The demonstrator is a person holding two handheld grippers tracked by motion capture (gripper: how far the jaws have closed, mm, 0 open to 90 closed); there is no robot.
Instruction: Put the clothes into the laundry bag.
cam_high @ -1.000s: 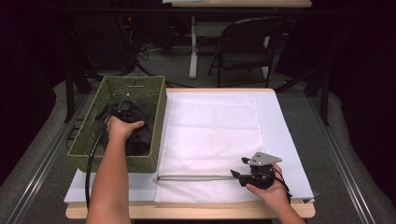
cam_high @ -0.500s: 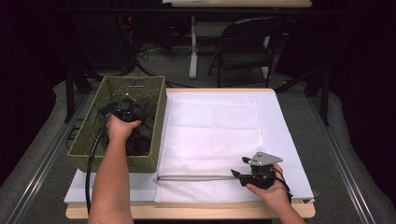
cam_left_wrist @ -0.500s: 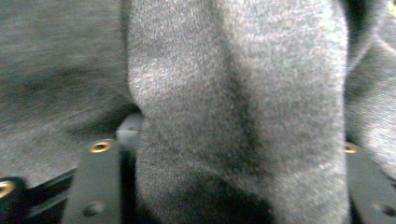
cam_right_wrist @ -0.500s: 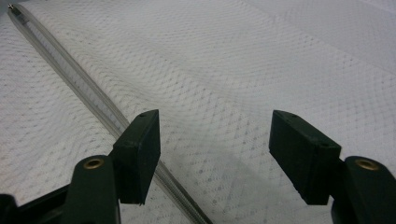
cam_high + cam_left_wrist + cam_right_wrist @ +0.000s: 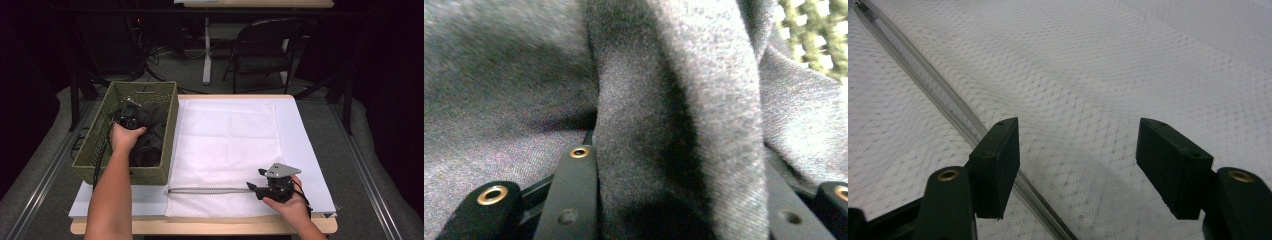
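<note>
A dark grey cloth [image 5: 156, 125] lies bunched in a green woven basket [image 5: 145, 86] at the table's left. My left gripper [image 5: 129, 121] reaches down into the basket. Its jaws have just been closing, and in the left gripper view a thick fold of the cloth [image 5: 684, 100] fills the gap of the left gripper [image 5: 679, 165], with both pads against it. My right gripper [image 5: 255, 179] rests at the front right on a white mesh bag [image 5: 227, 145], beside the bag's zipper [image 5: 205, 190]. The right gripper [image 5: 1078, 150] stands open over the mesh, its left pad just above the zipper [image 5: 938, 95].
The mesh bag lies on a white sheet [image 5: 305, 150] that covers most of the wooden table [image 5: 200, 227]. A black chair [image 5: 265, 45] and cables on the floor lie beyond the far edge. The basket's walls hem in the left hand.
The left hand has shifted slightly inside the basket and sits a little deeper in the cloth. The right hand and the mesh bag have not moved.
</note>
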